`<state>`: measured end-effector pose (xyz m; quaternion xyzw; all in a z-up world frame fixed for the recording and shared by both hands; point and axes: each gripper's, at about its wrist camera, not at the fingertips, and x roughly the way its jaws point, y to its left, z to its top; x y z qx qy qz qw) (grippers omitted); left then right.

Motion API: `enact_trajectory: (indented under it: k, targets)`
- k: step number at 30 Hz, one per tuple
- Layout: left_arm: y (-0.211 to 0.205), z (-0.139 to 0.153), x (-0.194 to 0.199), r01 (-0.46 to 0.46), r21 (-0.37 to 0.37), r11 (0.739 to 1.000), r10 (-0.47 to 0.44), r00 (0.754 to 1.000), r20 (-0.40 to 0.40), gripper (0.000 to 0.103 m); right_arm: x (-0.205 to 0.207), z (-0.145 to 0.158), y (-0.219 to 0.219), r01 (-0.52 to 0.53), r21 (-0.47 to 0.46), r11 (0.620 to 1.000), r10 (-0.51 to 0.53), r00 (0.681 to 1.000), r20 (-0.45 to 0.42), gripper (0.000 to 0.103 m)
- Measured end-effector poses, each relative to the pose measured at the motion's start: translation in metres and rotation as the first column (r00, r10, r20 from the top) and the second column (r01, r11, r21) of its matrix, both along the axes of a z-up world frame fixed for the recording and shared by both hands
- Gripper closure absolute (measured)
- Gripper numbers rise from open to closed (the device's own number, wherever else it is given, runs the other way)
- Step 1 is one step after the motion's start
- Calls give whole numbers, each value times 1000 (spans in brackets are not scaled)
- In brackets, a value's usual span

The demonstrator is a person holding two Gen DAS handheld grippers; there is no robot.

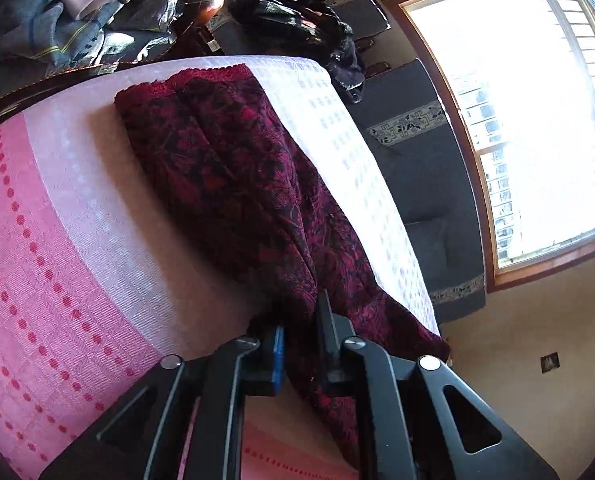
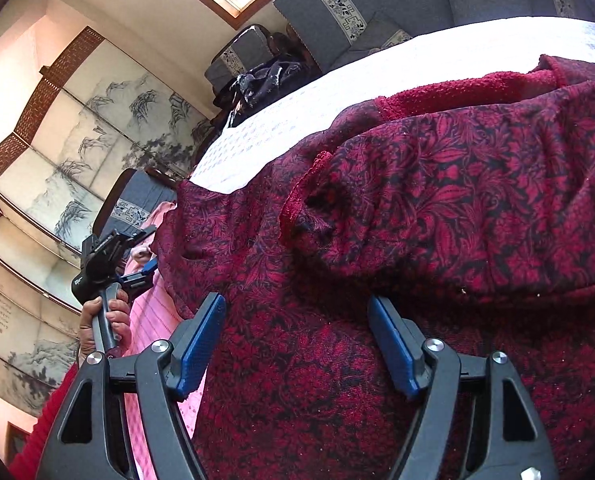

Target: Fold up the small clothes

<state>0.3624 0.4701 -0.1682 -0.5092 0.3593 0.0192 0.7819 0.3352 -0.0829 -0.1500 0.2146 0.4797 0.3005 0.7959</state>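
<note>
Garment: we see one dark red flowered garment (image 1: 233, 168) lying lengthwise on the pink and white cloth (image 1: 57, 240) that covers the table. Its trimmed hem sits at the far end from the left claw, and its near end runs up into that claw.

Left claw (image 1: 301, 344): pressed together on the near edge of the garment. A ridge of fabric is caught between the blue pad and the black finger. We judge the pinch is taken at an edge so that this end can be lifted and carried over the rest.

Right claw (image 2: 297, 340): spread, both blue pads (image 2: 201, 340) apart, with nothing gripped. It hovers close over the middle of the garment, fabric filling the space ahead of and under the fingers. Whether the tips touch the cloth we cannot tell.

Why the right is placed so: we take it as poised to pin or take the fabric while the left draws its edge across.

Sleeve cuff (image 2: 313, 184): ahead of the right claw, slightly to its left, an open trimmed cuff lies on top of the body of the garment.

Person's hand (image 2: 105, 320): seen from the right claw, far off to its left, gripping the left tool's handle.

Step in hand: we judge a fold is being set up, not yet made.

Risk: a thin pinch could slip under the fabric's weight.
</note>
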Motion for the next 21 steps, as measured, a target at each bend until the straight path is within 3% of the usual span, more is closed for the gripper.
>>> enact_trajectory:
  k: [3, 5, 7, 9, 12, 15, 18, 21]
  targets:
    - [-12, 17, -3, -27, 112, 993, 20, 998, 65, 93, -1, -1, -6, 7, 27, 1000, -7, 1000, -1, 32]
    - [-28, 42, -8, -28, 137, 990, 6, 986, 165, 93, 0, -1, -12, 21, 51, 998, -21, 1000, -10, 31]
    - [-52, 74, -8, -5, 175, 985, -36, 972, 231, 93, 1, 2, -22, 46, 80, 996, -44, 999, -17, 31]
    - [-87, 109, -6, 46, 262, 964, -121, 953, 277, 93, 1, 9, -37, 91, 120, 989, -88, 996, -24, 30]
    - [-158, 154, -2, 142, 373, 917, -273, 905, 327, 93, -3, 26, -70, 162, 189, 969, -161, 987, -21, 30]
    - [-237, 180, 2, 245, 445, 861, -419, 838, 349, 93, -13, 49, -107, 228, 177, 957, -237, 971, 30, 30]
    - [-316, 182, 10, 347, 494, 797, -538, 779, 322, 93, -25, 64, -144, 275, 165, 947, -288, 956, 62, 30]
    - [-390, 165, 19, 432, 544, 719, -638, 721, 271, 93, -36, 67, -181, 322, 176, 930, -338, 939, 68, 28]
